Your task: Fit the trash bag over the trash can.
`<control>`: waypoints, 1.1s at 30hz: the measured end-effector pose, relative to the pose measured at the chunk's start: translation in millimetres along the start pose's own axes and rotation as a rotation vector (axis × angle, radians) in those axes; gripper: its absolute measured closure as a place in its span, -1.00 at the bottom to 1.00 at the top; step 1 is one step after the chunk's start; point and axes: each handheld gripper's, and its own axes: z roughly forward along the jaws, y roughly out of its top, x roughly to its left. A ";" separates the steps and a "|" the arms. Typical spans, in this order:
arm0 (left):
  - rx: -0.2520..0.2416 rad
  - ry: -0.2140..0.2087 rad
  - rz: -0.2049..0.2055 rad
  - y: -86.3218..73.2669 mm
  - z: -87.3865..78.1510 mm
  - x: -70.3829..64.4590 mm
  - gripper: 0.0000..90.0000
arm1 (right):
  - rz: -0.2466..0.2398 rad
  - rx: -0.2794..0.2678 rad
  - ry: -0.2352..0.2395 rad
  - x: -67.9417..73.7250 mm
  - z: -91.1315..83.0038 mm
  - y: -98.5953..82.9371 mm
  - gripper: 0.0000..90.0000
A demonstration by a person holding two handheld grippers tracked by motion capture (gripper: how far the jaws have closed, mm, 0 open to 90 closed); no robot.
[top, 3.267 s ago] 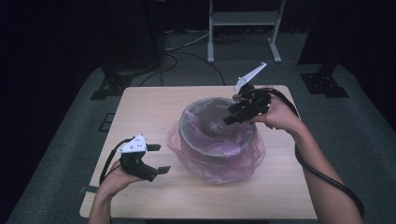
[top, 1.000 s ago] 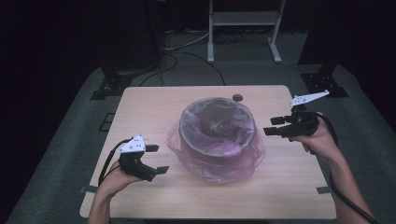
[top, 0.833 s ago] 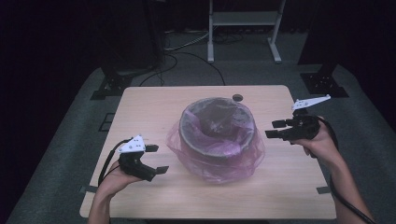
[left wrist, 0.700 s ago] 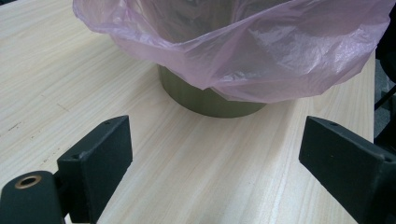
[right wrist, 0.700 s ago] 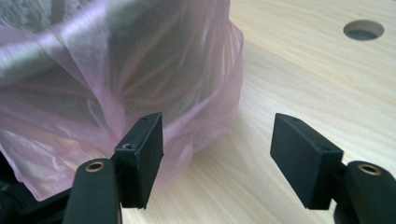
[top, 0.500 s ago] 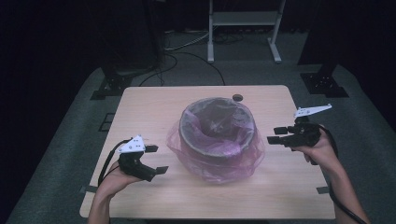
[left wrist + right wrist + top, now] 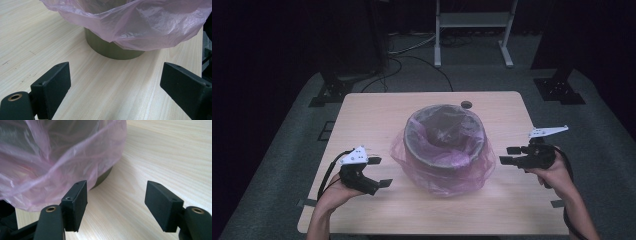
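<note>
Nearest the viewer, 2 forearms come in from the bottom edge, each hand holding a black 2-jaw claw w/ a trailing cable. The left claw (image 7: 379, 171) sits low over the pale wood surface (image 7: 377, 115) near its front-left corner, jaws spread wide apart w/ nothing between them; in the left gripper view only bare wood grain lies between the jaws (image 7: 115, 92). The right claw (image 7: 508, 155) hovers at the surface's right edge, pointing left toward the middle, jaws also apart and empty; a grey 3-cornered plate sticks up behind it.

Between the 2 claws, at the centre of the surface, stands a round dark olive bin (image 7: 444, 150), upright. A thin pink plastic bag (image 7: 439, 175) lines it, folded out over the rim and hanging loose down the outer wall, stopping short of the base. In the right gripper view the bag (image 7: 50, 167) bulges just beside the left jaw; whether they touch can't be told. No readable labels or writing anywhere.

Farther back, a small dark round spot (image 7: 466, 104) at the surface's far edge. Beyond that, grey floor, black cables, a white metal stand (image 7: 472, 22).
</note>
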 end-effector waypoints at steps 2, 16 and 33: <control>0.001 0.000 0.001 0.0 0.1 -0.1 -0.81 | 0.008 -0.002 0.004 0.1 -0.1 -4.3 -0.25; 0.008 -0.001 -0.003 -1.5 0.9 0.0 -0.81 | 0.031 -0.016 0.001 1.8 3.7 -37.0 -0.25; 0.013 -0.004 -0.010 -3.7 1.2 0.0 -0.81 | 0.024 -0.047 -0.034 15.4 2.1 -65.2 -0.25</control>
